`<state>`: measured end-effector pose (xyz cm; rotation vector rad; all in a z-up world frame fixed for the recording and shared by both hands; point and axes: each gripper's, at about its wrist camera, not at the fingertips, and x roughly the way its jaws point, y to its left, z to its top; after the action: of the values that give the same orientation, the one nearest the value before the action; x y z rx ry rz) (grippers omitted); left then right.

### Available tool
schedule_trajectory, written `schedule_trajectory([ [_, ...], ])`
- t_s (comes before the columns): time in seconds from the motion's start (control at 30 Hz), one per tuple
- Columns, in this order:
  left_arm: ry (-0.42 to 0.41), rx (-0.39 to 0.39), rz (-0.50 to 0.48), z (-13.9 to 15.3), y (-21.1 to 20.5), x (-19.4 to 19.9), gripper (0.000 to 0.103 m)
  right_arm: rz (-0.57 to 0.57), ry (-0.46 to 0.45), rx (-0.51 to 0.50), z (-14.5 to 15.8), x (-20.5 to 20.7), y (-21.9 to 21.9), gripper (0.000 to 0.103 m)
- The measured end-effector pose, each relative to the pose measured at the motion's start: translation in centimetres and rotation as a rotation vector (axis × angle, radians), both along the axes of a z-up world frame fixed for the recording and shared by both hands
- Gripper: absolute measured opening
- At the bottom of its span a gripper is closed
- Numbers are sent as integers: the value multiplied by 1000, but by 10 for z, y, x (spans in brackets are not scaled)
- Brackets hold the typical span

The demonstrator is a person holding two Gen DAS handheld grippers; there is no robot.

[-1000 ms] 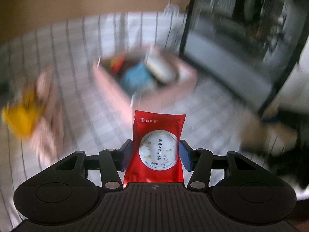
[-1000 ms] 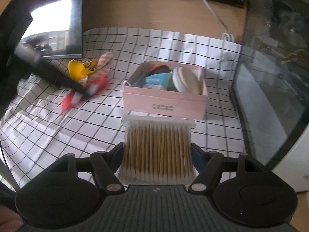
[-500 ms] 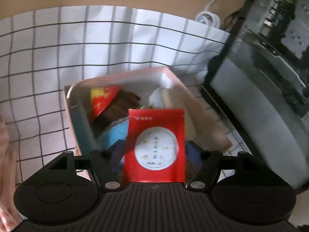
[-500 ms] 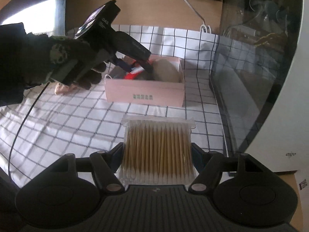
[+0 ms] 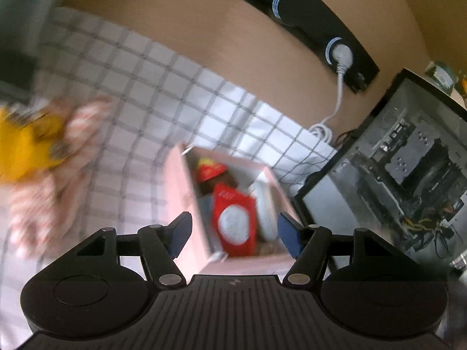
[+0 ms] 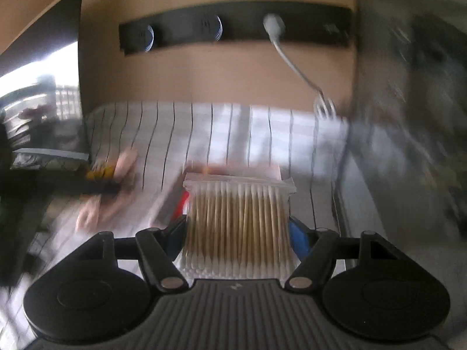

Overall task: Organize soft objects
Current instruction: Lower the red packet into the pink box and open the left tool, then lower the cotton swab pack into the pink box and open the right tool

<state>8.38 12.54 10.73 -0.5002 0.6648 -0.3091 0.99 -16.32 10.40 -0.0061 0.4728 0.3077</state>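
My left gripper (image 5: 235, 232) is open and empty above the pink box (image 5: 181, 201). The red tea packet (image 5: 235, 224) lies inside the box among other items, free of my fingers. My right gripper (image 6: 238, 233) is shut on a clear pack of cotton swabs (image 6: 238, 224), held up in front of the pink box (image 6: 248, 172), which is mostly hidden behind the pack. A yellow and pink striped soft bundle (image 5: 43, 157) lies on the checked cloth to the left; it also shows blurred in the right wrist view (image 6: 113, 180).
A checked tablecloth (image 5: 151, 93) covers the table. A computer case with a glass side (image 5: 408, 180) stands at the right. A black power strip (image 5: 335, 49) with a white plug is on the wooden wall behind. My left tool reaches in from the left in the right wrist view (image 6: 58, 186).
My left gripper opened and let the red tea packet drop into the pink box, then drew back. My right gripper moved closer to the box, still holding the swabs.
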Motion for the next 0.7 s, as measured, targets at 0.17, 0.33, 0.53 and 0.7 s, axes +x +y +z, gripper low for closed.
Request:
schedule_trajectory([
  [0.17,120,-53,147,-36,40,-54,69,10,54,118,-5,98,43,71],
  [0.33,180,-26,330,-48,94,-101,69,-27,204,104,-52,178,81,71],
  [0.53,237,7,461,-51,149,-144,69,-32,81,-137,-70,173,121,80],
  [0.7,213,-27,472,-40,181,-157,69,-1,59,-200,-71,158,122,83],
])
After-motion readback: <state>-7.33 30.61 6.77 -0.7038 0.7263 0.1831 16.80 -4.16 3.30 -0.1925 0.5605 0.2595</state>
